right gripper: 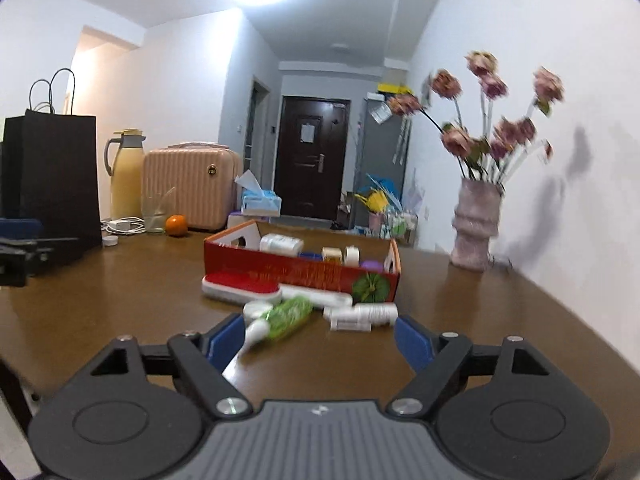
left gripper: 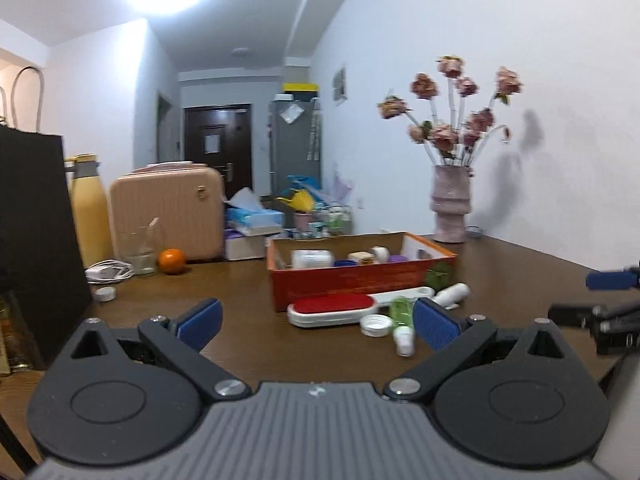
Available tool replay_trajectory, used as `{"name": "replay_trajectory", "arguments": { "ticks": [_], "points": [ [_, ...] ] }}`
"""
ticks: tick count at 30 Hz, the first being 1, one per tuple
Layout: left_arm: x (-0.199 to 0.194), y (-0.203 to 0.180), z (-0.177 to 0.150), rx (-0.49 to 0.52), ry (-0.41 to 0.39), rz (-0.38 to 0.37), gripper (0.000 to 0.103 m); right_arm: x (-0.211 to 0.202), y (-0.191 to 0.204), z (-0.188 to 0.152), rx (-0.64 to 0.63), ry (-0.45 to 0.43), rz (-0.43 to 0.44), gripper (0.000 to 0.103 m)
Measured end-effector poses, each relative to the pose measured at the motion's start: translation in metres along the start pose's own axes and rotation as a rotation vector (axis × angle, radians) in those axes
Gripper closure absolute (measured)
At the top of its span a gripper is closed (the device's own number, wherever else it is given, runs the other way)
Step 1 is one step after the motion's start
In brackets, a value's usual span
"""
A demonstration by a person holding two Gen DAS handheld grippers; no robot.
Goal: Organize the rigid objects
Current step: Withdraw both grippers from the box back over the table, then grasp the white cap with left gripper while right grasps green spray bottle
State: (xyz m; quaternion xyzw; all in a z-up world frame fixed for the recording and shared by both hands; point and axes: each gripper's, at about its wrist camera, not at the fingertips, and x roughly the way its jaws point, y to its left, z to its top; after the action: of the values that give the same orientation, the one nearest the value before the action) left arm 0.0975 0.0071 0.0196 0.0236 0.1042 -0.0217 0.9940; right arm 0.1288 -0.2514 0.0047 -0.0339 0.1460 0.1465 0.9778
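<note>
Now reaching toward loose items before the box.
Right gripper (right gripper: 320, 344) open, empty, nearer; green tube (right gripper: 286, 317) just ahead by the left finger, long axis slanting away rightward. Left gripper (left gripper: 316, 322) open, empty. Beyond, lint brush (right gripper: 240, 286) touching red box (right gripper: 300, 272).

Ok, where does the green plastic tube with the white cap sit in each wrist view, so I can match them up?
Left wrist: the green plastic tube with the white cap lies right of centre, partly behind the left gripper's right finger pad.
Right wrist: it lies low and left of centre, just ahead of the right gripper.
Shared landmark: the red-topped white lint brush against the red cardboard box.
</note>
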Motion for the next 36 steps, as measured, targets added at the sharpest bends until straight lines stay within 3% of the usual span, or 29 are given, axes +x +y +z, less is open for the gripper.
{"name": "replay_trajectory", "arguments": {
  "ticks": [6,14,28,36],
  "points": [
    [0.002,-0.015,-0.008,0.011,0.024,-0.051,0.000,-0.026,0.003,-0.028,-0.004,0.062,-0.046,0.021],
    [0.014,-0.015,-0.023,-0.006,0.071,-0.054,0.000,-0.024,-0.005,-0.021,0.000,0.059,-0.093,0.021],
    [0.056,0.012,-0.035,-0.075,0.174,-0.017,0.000,0.029,0.001,-0.018,-0.003,0.130,-0.062,0.021],
    [0.107,0.005,-0.032,-0.019,0.213,-0.078,0.000,0.070,-0.007,-0.013,0.038,0.160,-0.026,0.023]
  ]
}}
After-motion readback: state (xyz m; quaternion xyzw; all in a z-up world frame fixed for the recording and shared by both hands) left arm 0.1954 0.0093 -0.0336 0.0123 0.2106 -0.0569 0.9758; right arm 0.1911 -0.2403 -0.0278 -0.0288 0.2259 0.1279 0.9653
